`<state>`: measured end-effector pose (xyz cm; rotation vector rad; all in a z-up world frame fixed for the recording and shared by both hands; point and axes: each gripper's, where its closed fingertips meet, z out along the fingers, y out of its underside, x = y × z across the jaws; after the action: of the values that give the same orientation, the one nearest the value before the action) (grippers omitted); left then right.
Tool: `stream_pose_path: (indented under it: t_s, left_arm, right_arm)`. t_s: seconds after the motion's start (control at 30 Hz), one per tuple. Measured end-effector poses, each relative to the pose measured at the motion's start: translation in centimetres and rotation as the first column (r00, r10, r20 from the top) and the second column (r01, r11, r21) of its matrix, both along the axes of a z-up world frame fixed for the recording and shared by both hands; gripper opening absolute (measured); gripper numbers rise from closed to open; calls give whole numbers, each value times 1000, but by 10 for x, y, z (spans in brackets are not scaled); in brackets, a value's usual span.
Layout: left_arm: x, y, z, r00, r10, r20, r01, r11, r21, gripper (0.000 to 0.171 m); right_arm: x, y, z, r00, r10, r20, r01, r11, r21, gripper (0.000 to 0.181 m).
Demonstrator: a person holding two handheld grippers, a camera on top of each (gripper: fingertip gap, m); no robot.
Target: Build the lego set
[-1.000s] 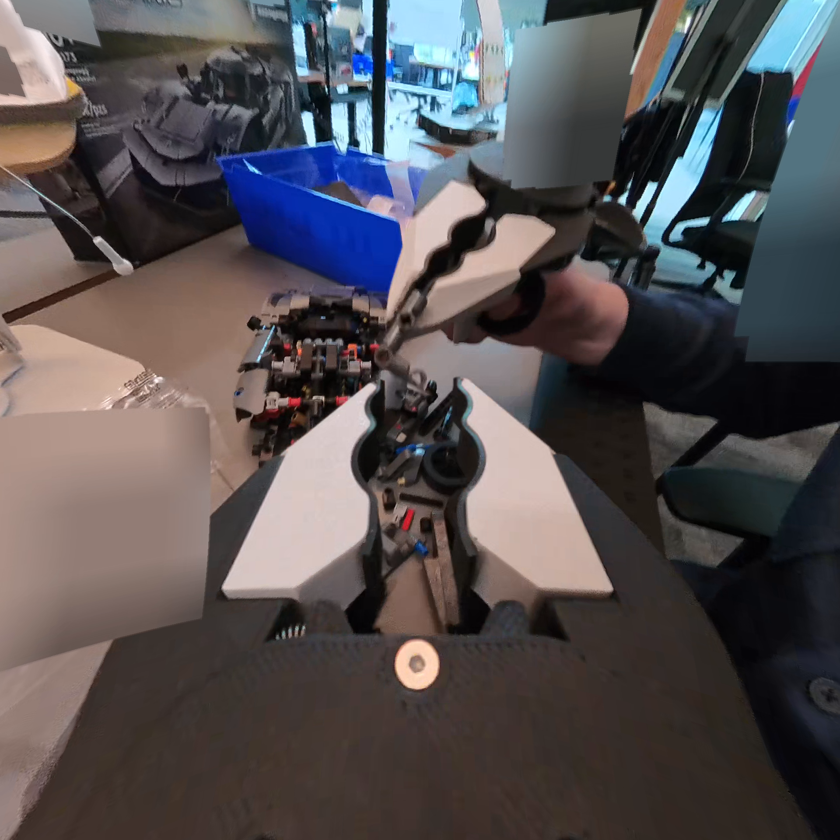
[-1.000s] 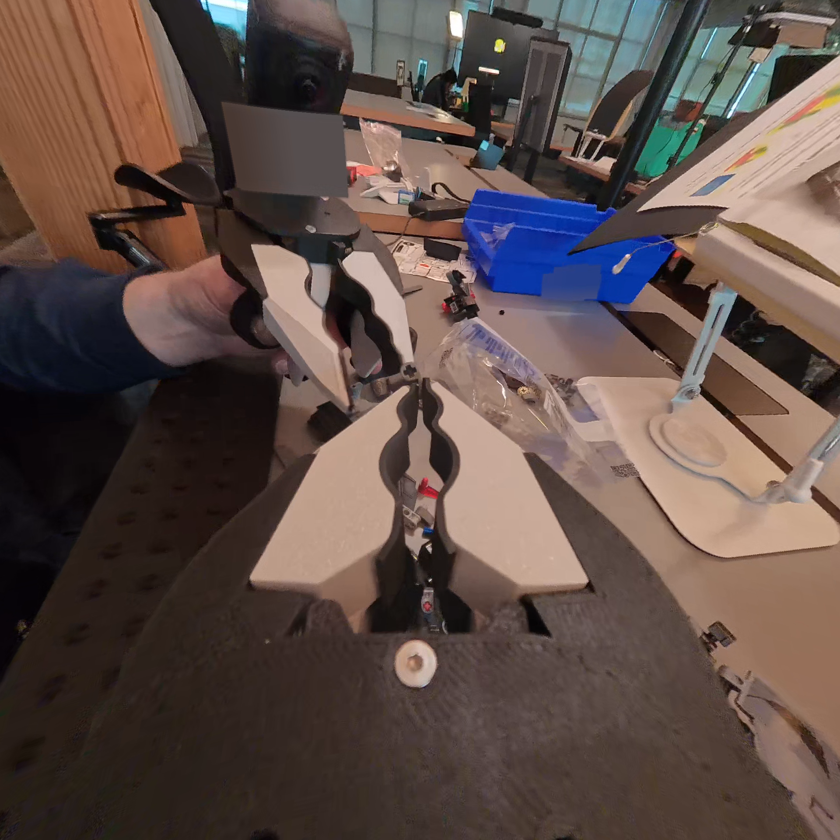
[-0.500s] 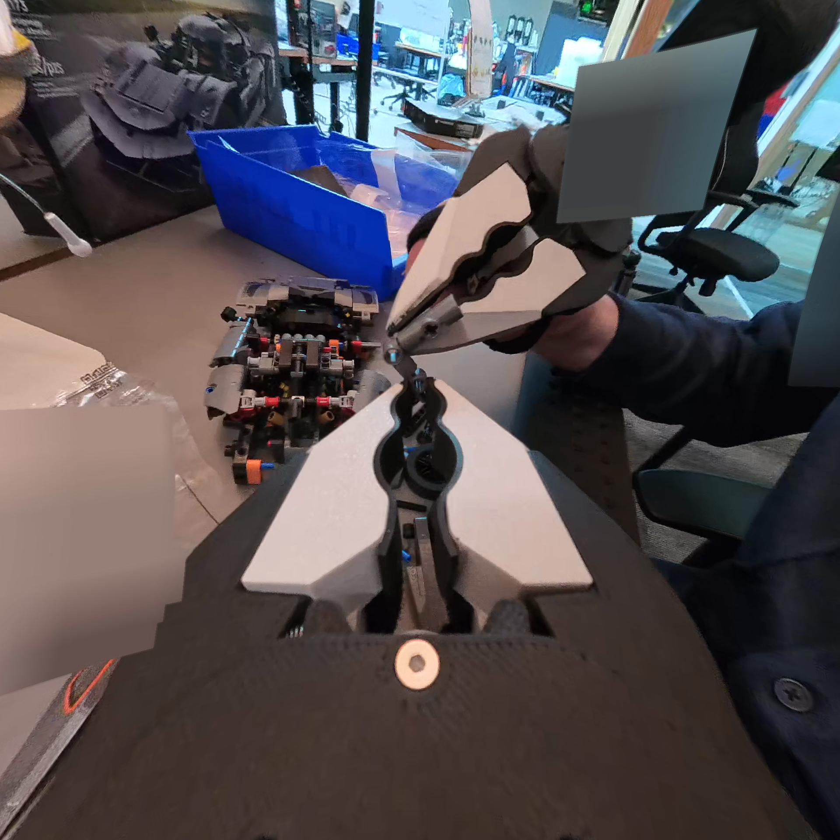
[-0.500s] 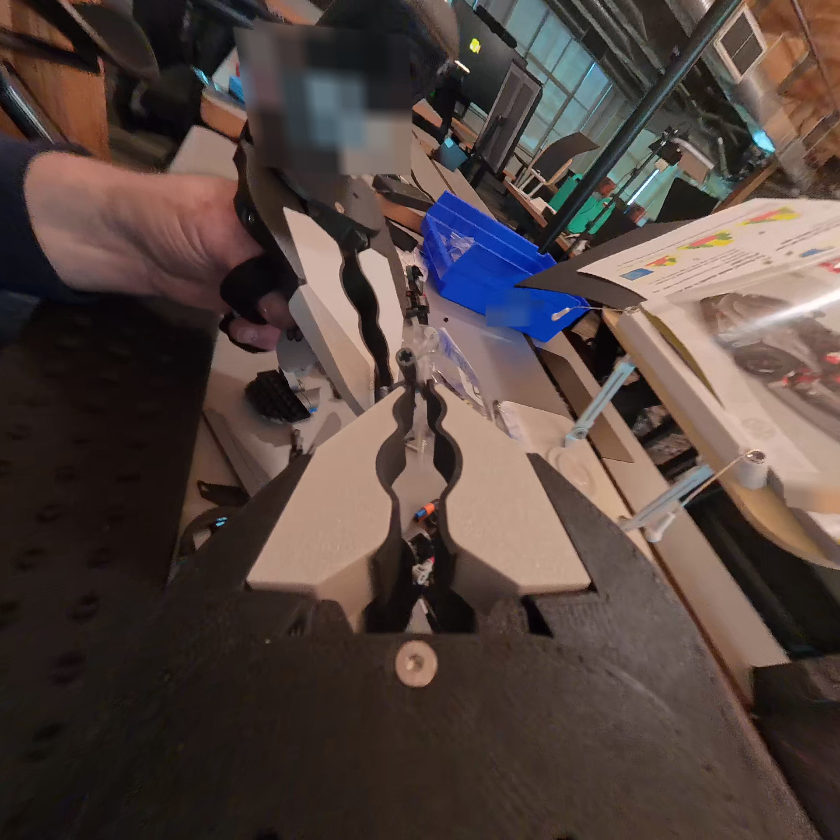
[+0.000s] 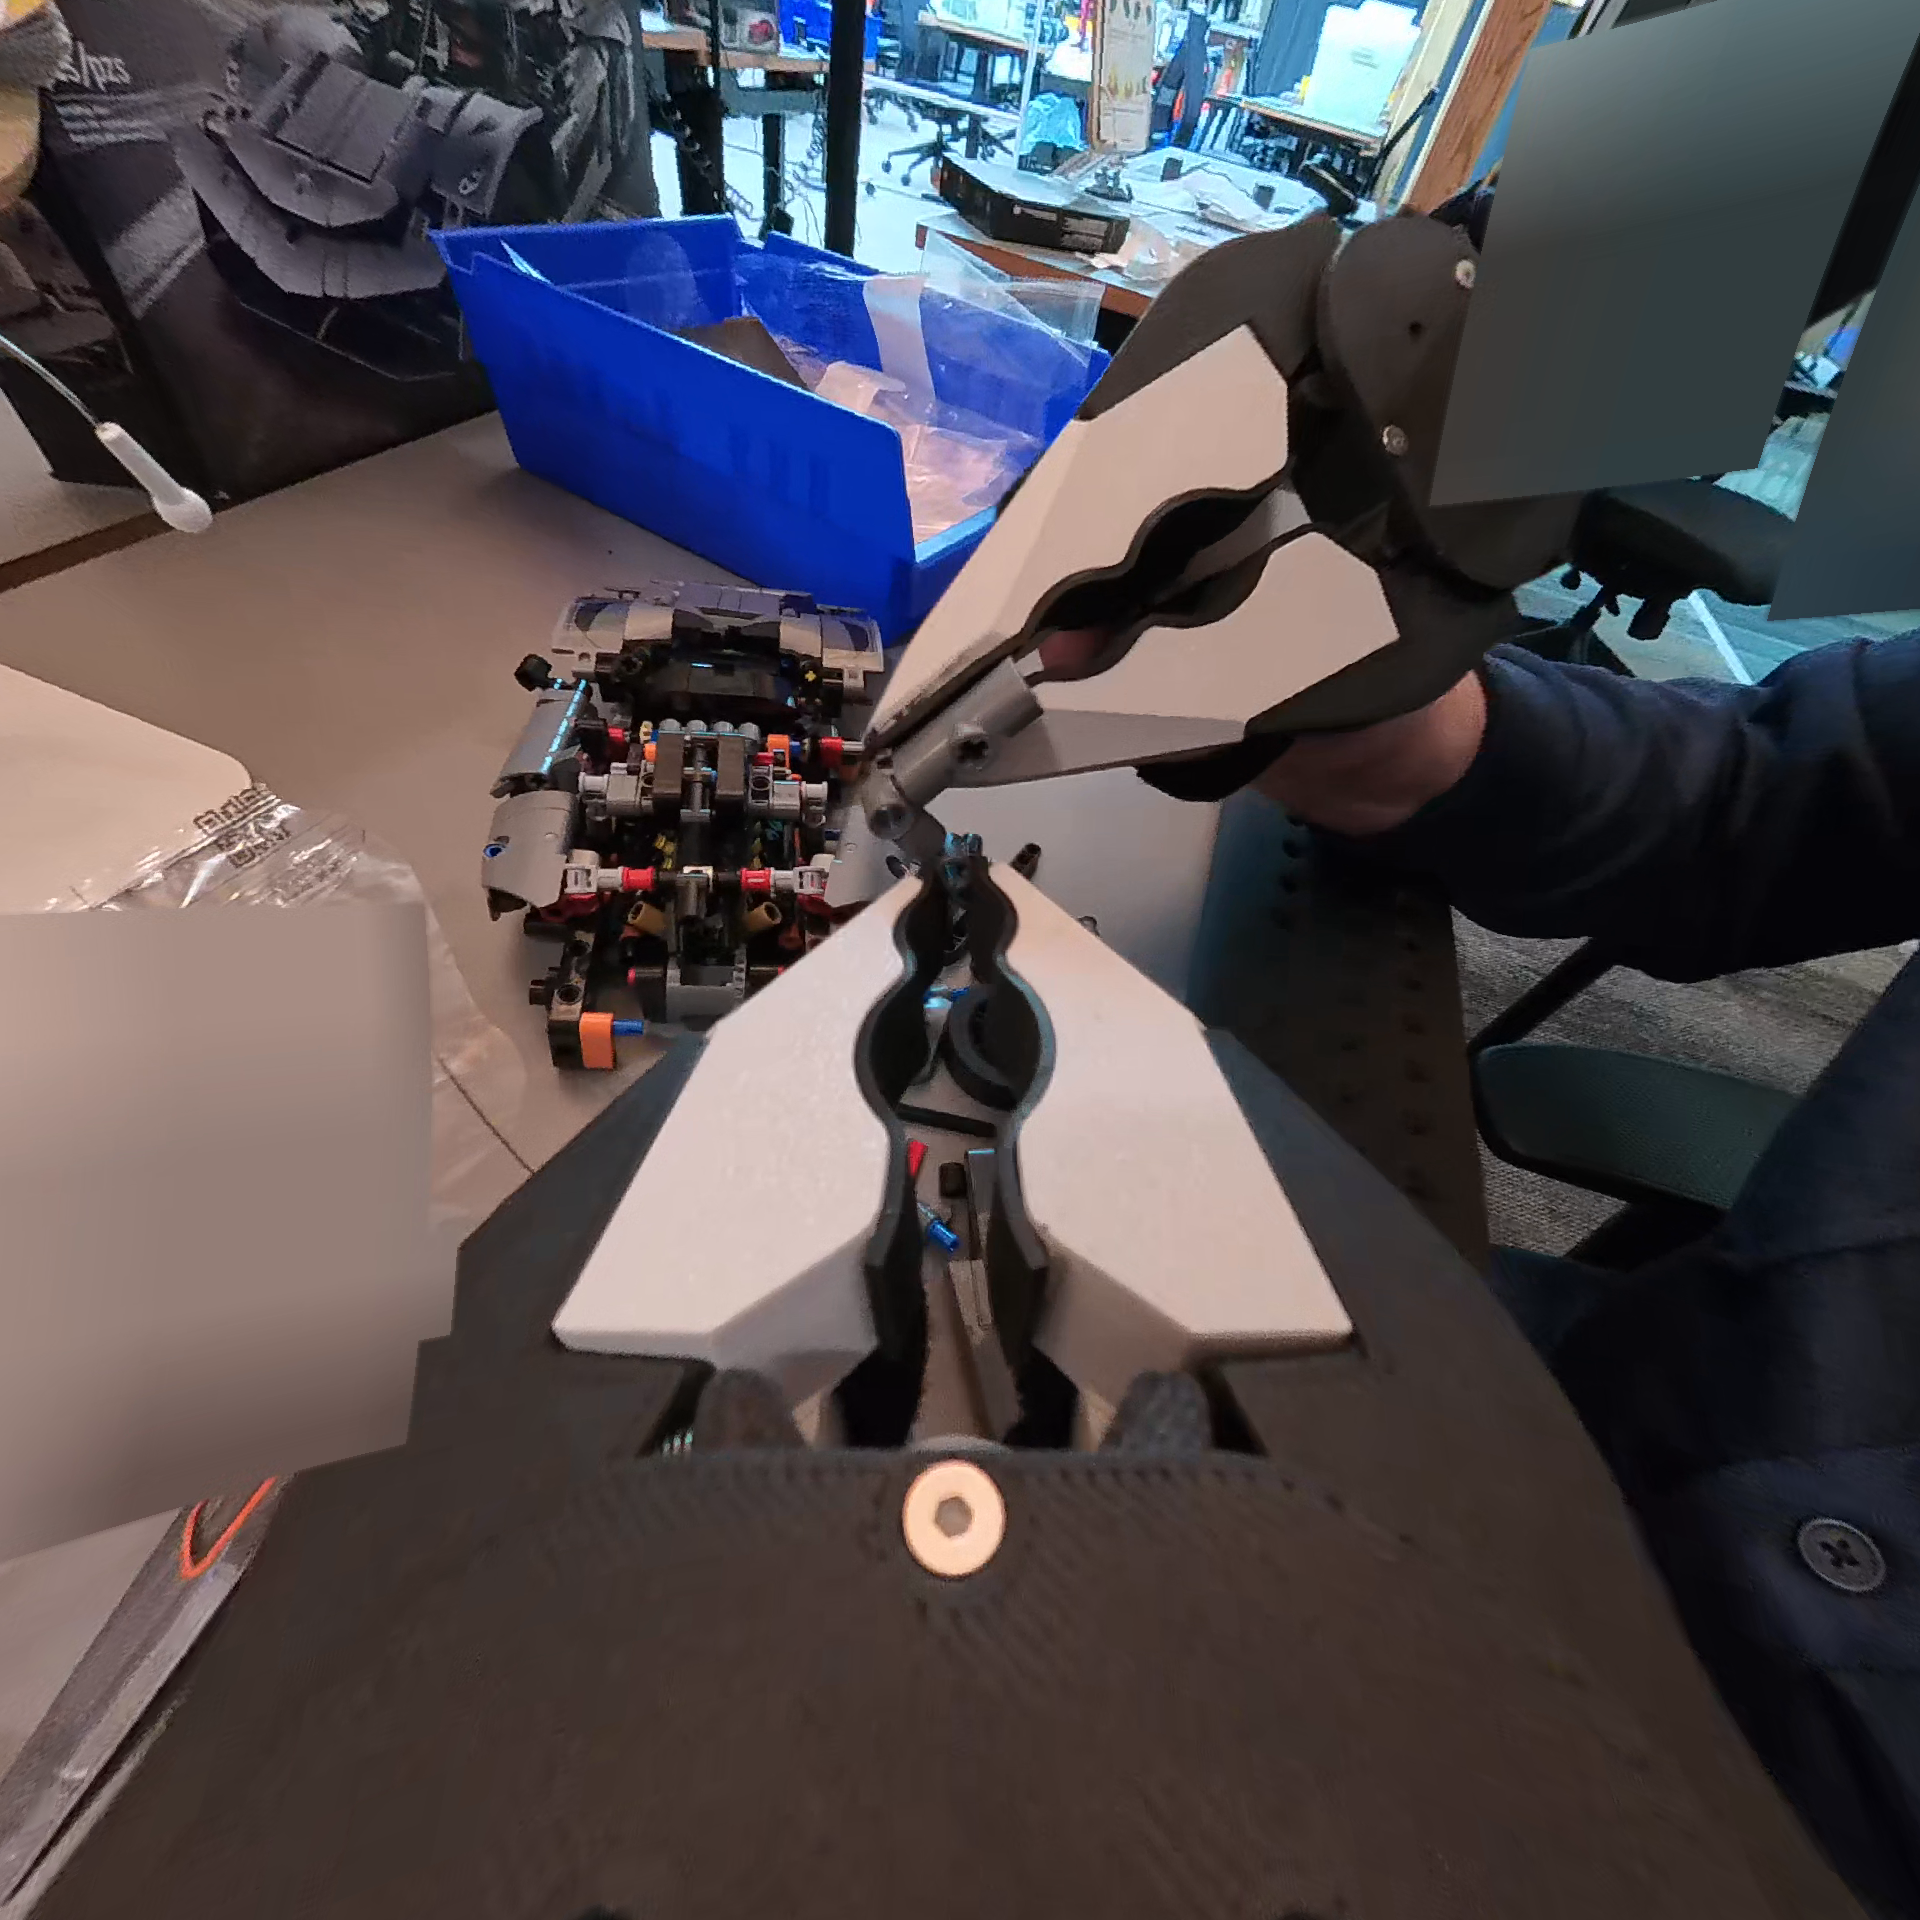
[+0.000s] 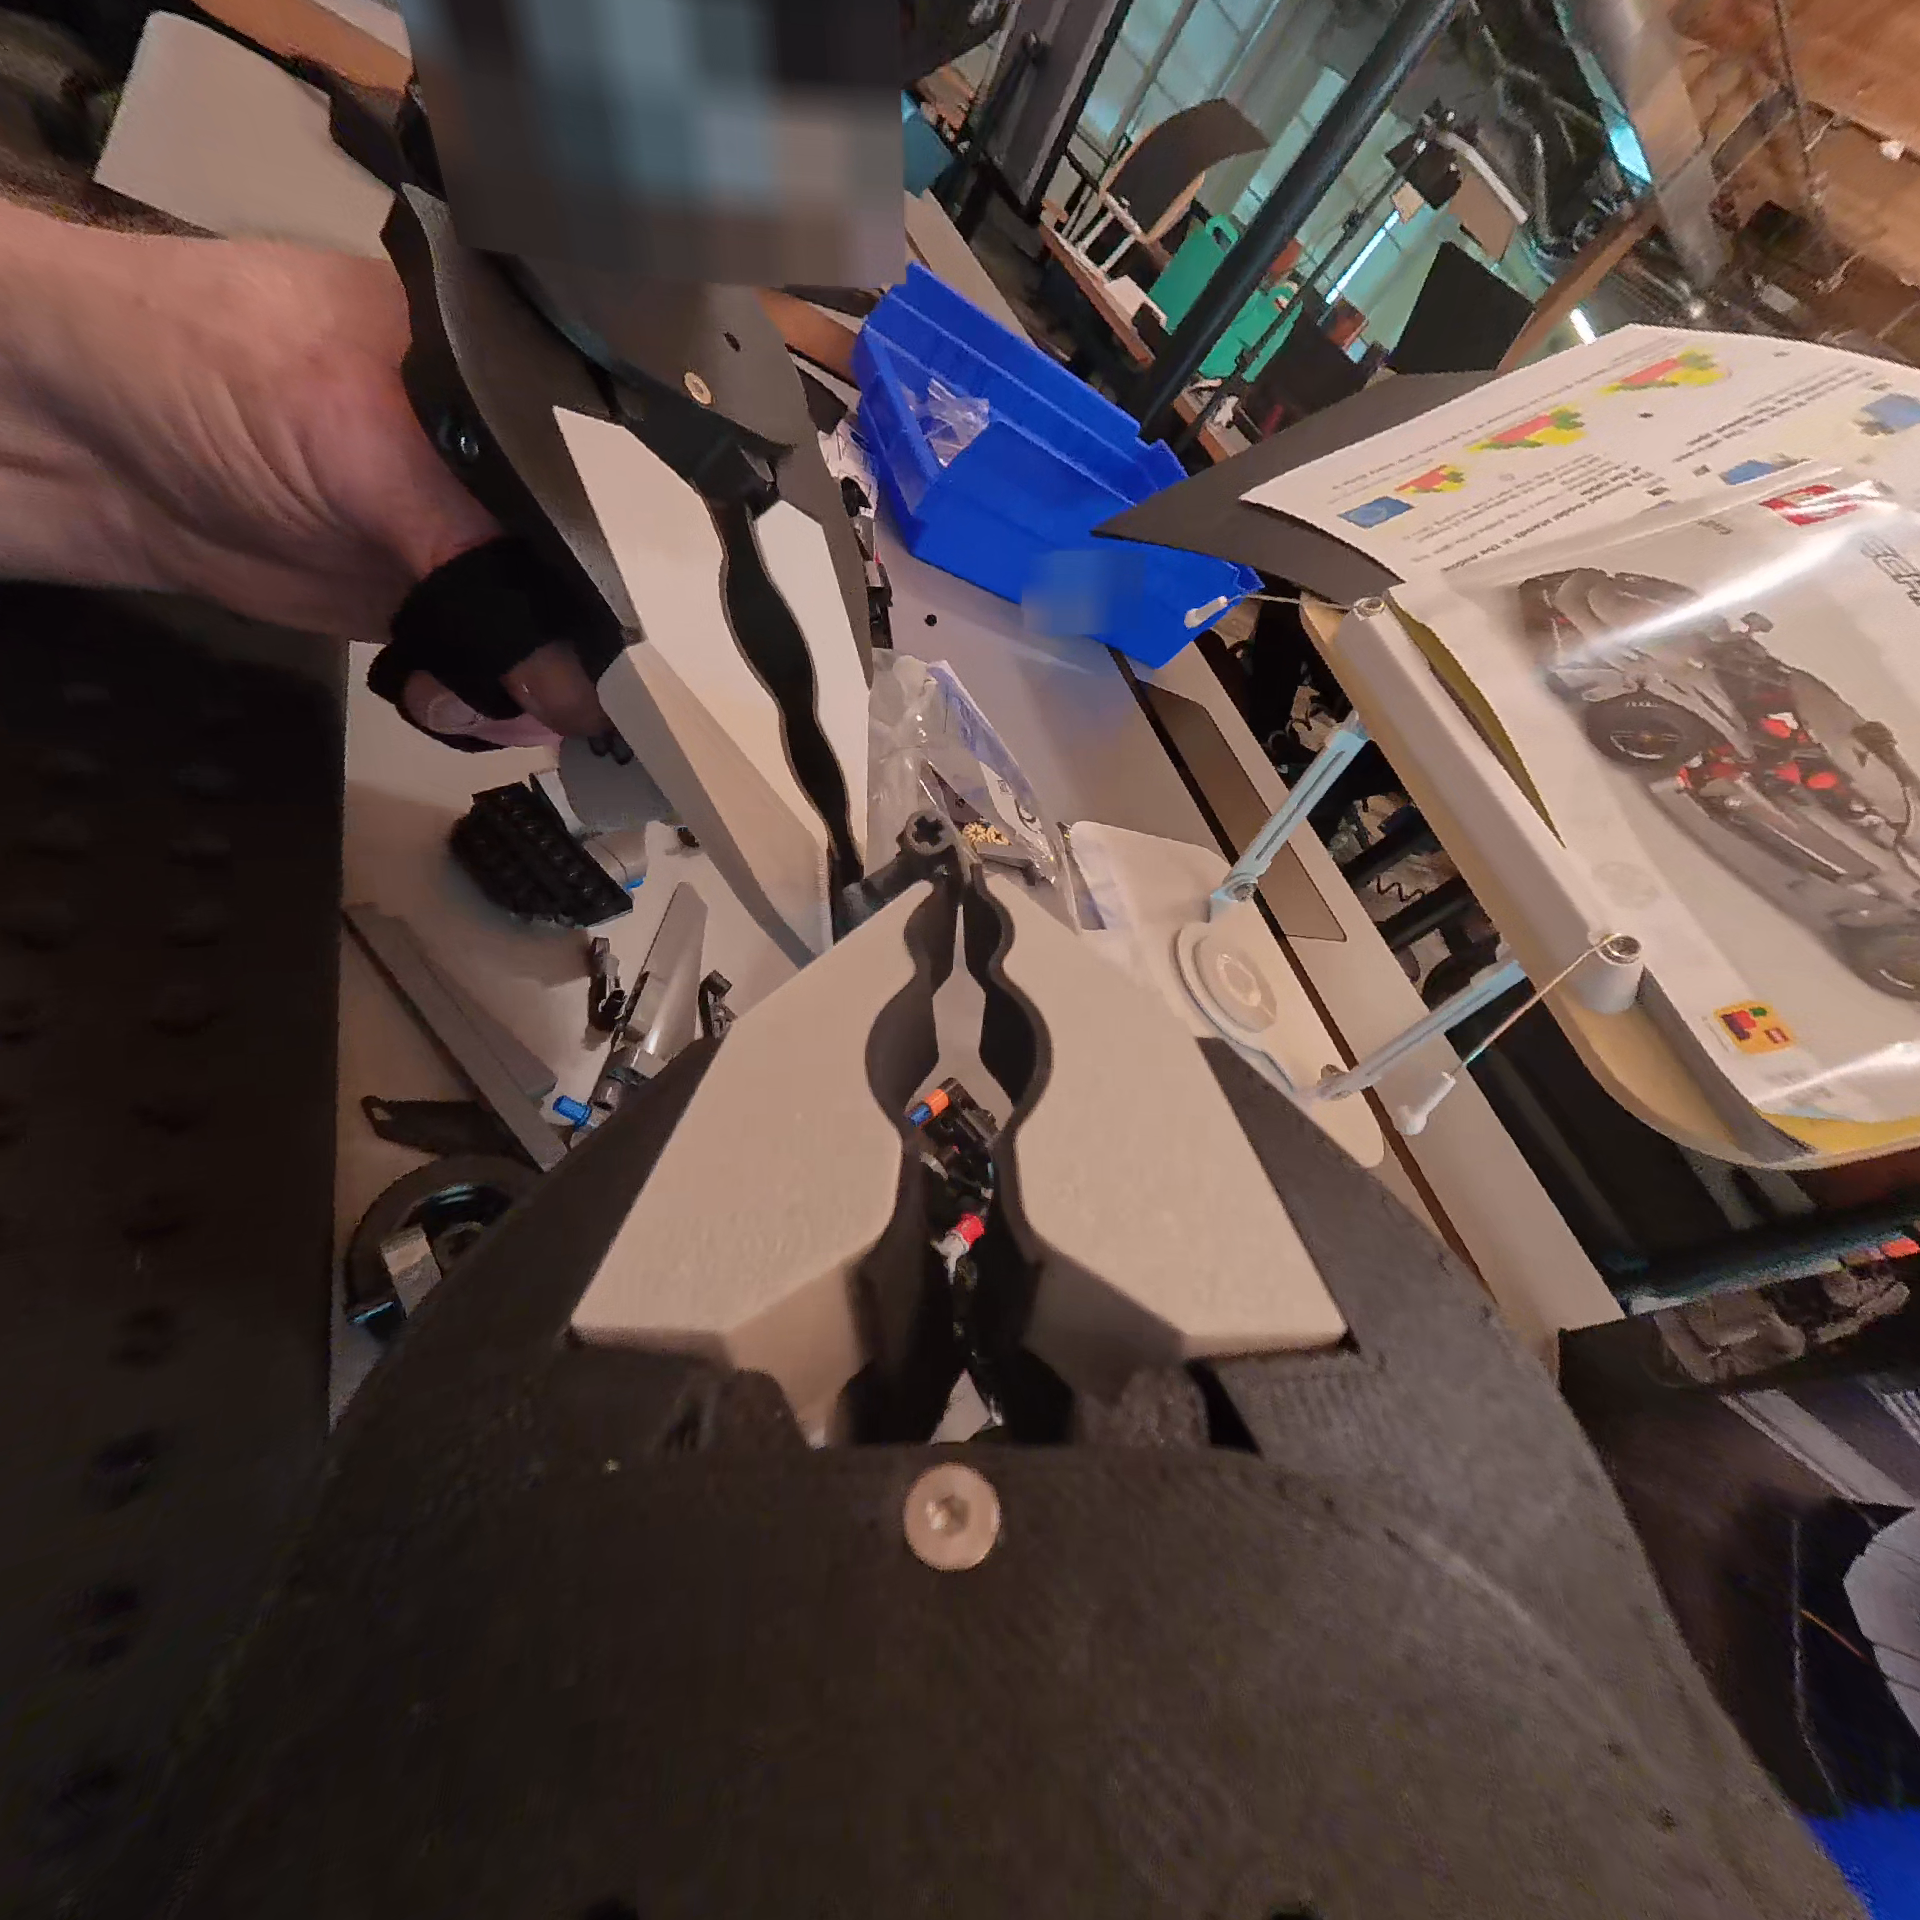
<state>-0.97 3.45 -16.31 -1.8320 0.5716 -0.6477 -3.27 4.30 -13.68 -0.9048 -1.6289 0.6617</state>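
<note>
A part-built grey and black Lego car (image 5: 675, 810) lies on the grey table (image 5: 312, 644). My left gripper (image 5: 958, 881) is shut on a small dark Lego piece (image 5: 961, 857) just above the loose parts. My right gripper (image 5: 883, 774) comes in from the upper right, shut on a grey connector piece (image 5: 940, 767) whose end touches the small dark piece. In the right wrist view my right gripper (image 6: 951, 896) holds the connector (image 6: 925, 840), which has a cross-shaped hole, tip to tip with my left gripper (image 6: 847, 899).
A blue bin (image 5: 727, 416) with clear bags stands behind the car, beside the set's dark box (image 5: 260, 208). Loose parts and a black tyre (image 5: 982, 1049) lie under my left gripper. A plastic bag (image 5: 239, 842) lies left. An instruction booklet (image 6: 1662, 727) sits on a white stand.
My left gripper has gone from open to shut on the small dark piece. The right gripper has tilted and brought its connector against the left gripper's tips.
</note>
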Motion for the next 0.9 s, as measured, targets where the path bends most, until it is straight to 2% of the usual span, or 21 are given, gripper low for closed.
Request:
stream_pose_path:
  t_s: [0.1,0.17,0.3,0.37,0.4,0.43,0.47,0.53,0.6,0.67,0.8,0.87,0.9]
  left_arm:
    - [-1,1,1,1000,17,2,-17,1000,8,1]
    - [-2,2,2,1000,17,3,-17,1000,15,1]
    - [-3,5,-1,988,80,-132,-71,995,72,0]
    - [21,-5,-18,976,-32,-214,38,999,22,0]
    - [32,-4,-31,962,-39,-269,44,999,11,0]
    - [27,3,-41,939,16,-342,-13,1000,9,0]
    - [15,9,-35,935,71,-348,-63,997,32,0]
    - [-2,9,-2,978,87,-192,-75,995,71,0]
    - [-20,11,10,987,130,-94,-121,989,89,0]
    - [-13,8,25,995,98,17,-99,987,129,24]
    - [-5,18,26,992,117,36,-121,985,124,20]
    - [-3,20,22,993,113,41,-117,989,93,8]
    - [-3,21,22,992,115,58,-120,990,76,7]
  right_arm:
    - [-1,2,2,1000,-22,-7,21,999,-29,0]
    - [-2,4,2,1000,-14,-12,12,990,-138,0]
    - [-3,15,0,998,-59,-9,56,976,-212,0]
    - [-1,30,11,993,-115,-41,104,970,-218,0]
    - [0,33,15,992,-110,-54,93,964,-251,0]
    - [0,29,13,996,-82,-44,69,967,-247,0]
    - [0,22,9,998,-55,-32,47,975,-216,0]
    - [3,22,11,997,-64,-45,53,976,-212,0]
    - [6,31,15,996,-65,-63,46,963,-264,0]
    - [5,26,14,997,-41,-64,24,967,-253,0]
    - [2,13,11,998,-7,-57,-3,984,-180,0]
    - [3,13,13,998,-9,-63,-2,987,-162,0]
    - [3,14,12,998,-19,-62,10,991,-131,0]
